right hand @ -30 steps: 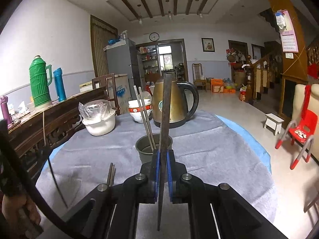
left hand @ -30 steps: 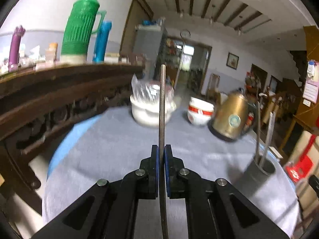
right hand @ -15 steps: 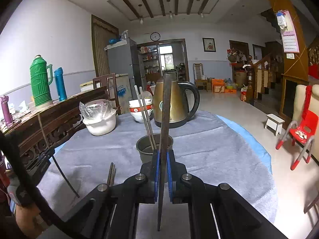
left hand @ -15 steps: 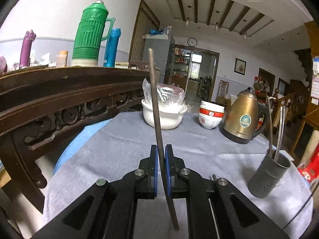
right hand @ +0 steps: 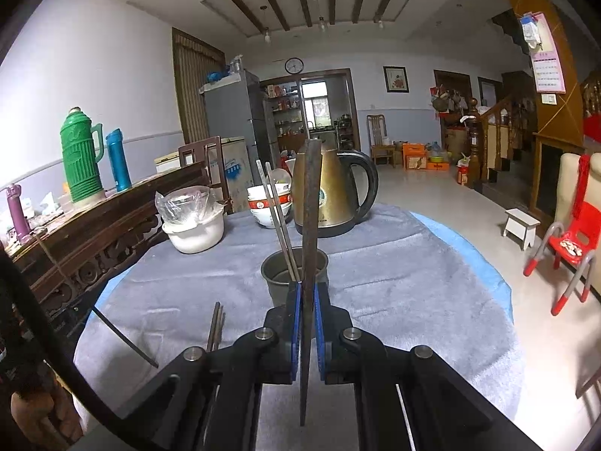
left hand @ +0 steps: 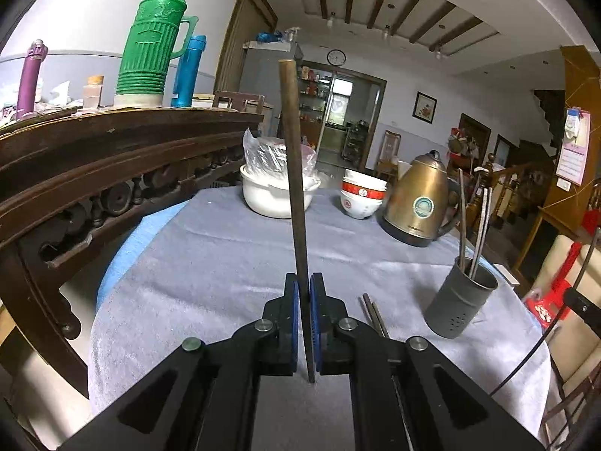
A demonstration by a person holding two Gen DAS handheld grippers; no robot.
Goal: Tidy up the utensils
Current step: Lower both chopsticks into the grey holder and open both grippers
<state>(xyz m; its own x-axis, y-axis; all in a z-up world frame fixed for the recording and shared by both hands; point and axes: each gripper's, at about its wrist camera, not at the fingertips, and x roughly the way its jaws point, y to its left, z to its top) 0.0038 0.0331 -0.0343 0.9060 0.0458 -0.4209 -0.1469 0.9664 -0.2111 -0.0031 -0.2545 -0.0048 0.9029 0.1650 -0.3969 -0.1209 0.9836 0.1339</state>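
Left tool [left hand: 304,293]: clenched on a dark chopstick [left hand: 293,173], which stands nearly upright between the blue pads, upper end tilted slightly left, lower end poking out below the pads. Right tool [right hand: 305,302]: clenched on a second chopstick [right hand: 311,221], also close to upright, tip below the pads.

Landmark: grey holder cup [right hand: 295,274] on the grey tabletop [right hand: 405,285].
- Cup sits directly ahead of the right tool, just beyond its pads. In the left view the cup [left hand: 461,302] is off to the right of the left tool.
- Two metal chopsticks [right hand: 276,218] stand inside the cup, leaning left.
- Loose pair of chopsticks [right hand: 216,323] lies flat on the tabletop, left of the cup, near it.
- Behind the cup: brass kettle [right hand: 330,191], stacked bowls [right hand: 268,206], white pot with plastic bag [right hand: 193,221] further left.
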